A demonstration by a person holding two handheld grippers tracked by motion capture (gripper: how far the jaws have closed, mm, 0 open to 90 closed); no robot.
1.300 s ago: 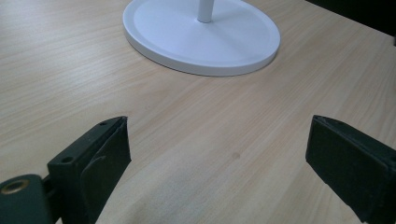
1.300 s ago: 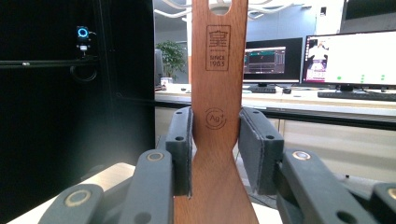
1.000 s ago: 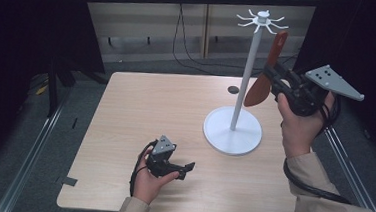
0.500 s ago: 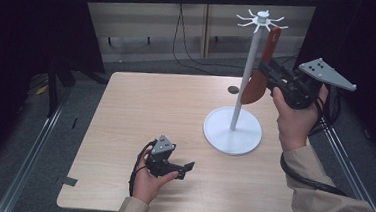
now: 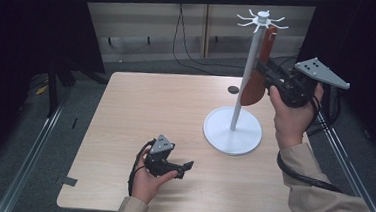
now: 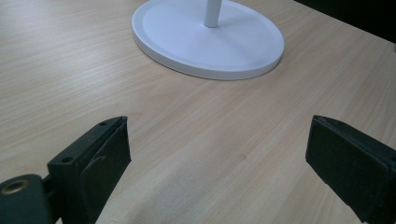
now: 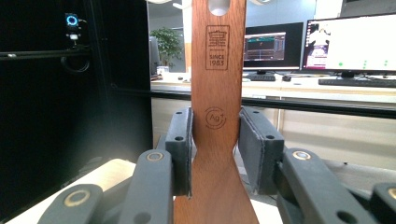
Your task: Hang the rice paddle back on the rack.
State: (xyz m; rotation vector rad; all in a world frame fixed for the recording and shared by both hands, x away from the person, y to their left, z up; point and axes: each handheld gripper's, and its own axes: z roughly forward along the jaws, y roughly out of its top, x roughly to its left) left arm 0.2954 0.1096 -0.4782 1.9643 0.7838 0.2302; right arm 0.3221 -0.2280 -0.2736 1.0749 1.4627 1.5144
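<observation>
The right gripper (image 5: 273, 77) is raised above the right side of the table (image 5: 165, 114), its two jaws clamped on the flat sides of a wooden spatula's (image 5: 256, 75) handle. The spatula stands nearly upright, blade down, and its top end reaches up under the white hooks (image 5: 262, 20) at the crown of the stand (image 5: 234, 127). From above, the hole in the handle seems to sit right at a hook, though whether it is caught on one is hard to tell. In the right gripper view the handle (image 7: 218, 93) bears burnt-in marks: a square emblem over "SINCE 1983", and lower down a circle with "Ag+". The spatula hangs just beside the white pole, above the round base, which sits close to the table's right edge. The left gripper (image 5: 179, 166) lies low near the front edge, jaws wide apart with nothing between them, pointing at the base (image 6: 210, 42). Bare wood stretches across the table's left half.
</observation>
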